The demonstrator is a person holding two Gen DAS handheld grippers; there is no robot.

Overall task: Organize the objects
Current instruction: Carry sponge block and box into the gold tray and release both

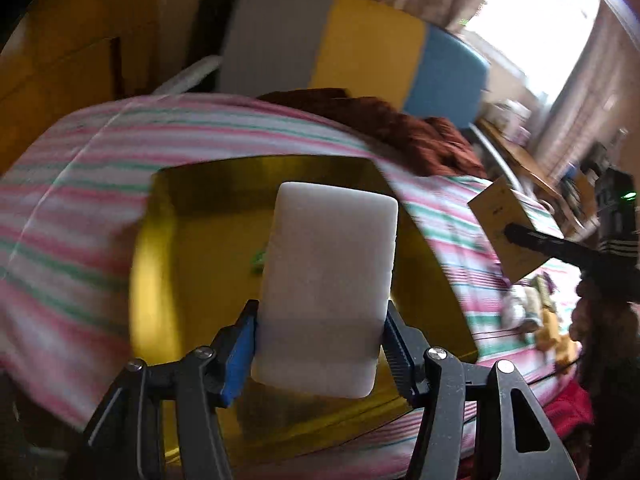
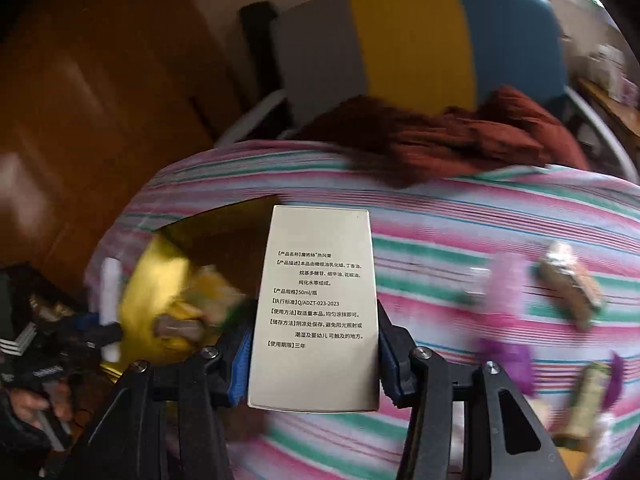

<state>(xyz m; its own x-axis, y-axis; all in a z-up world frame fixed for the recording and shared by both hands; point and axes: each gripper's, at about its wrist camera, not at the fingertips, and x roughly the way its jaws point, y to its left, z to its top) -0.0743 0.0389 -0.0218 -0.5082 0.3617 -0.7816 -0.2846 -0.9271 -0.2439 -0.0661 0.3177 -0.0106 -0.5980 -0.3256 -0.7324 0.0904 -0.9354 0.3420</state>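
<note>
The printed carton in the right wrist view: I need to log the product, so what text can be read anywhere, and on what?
On the carton clamped in the right gripper:
"50ml"
"Q/ADZT-023-2023"
"三年"
Other Chinese lines there are too small to quote reliably.
White block in the left gripper: no text.

Place: a lived-in bedroom in a home.
Bed: a striped sheet (image 2: pixel 480 220) in pink, green and white covers it, with a rumpled brown cloth (image 2: pixel 460 136) lying on top.
Seat: a chair (image 2: pixel 400 40) with a grey, yellow and blue back stands just beyond the bed.
Furniture: a wooden wardrobe (image 2: pixel 80 100) fills the left side.
Light: a bright window (image 1: pixel 532 36) with curtains sits beside a cluttered wooden desk (image 1: pixel 520 152).
</note>
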